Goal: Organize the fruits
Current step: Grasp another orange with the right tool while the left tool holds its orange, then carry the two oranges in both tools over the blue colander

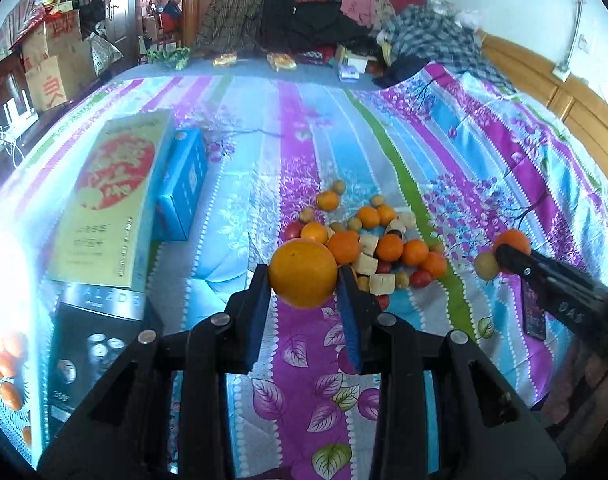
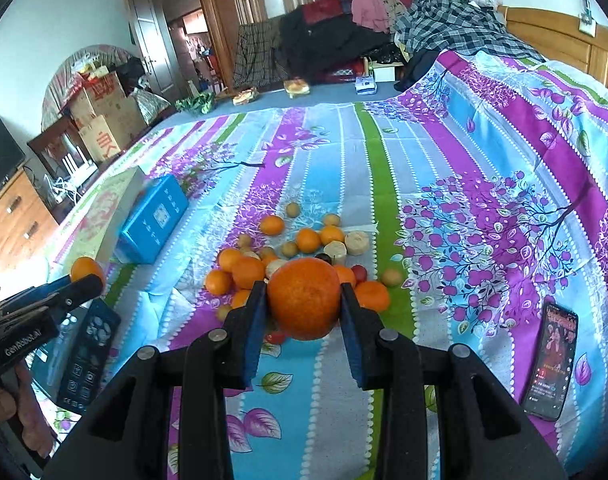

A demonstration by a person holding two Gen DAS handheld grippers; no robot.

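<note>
While both fingers (image 1: pixel 260 300) grip oranges (image 1: pixel 303 273), fruit pile (image 1: pixel 367 236) sits below.

Bright daylight floods in from the left, blowing out the left edge of the left wrist view into white glare. Fisheye lenses bow the striped floral bedsheet (image 1: pixel 296 128) and blacken corners; focus is fairly sharp.

Left gripper (image 2: pixel 86 280) reads "GenRobot.AI" (box prints too blurred)

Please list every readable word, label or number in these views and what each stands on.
"GenRobot.AI": side of the left gripper.
"良": cardboard carton.
Yellow box, blue box, black box and phone: print too blurred to read.
</note>
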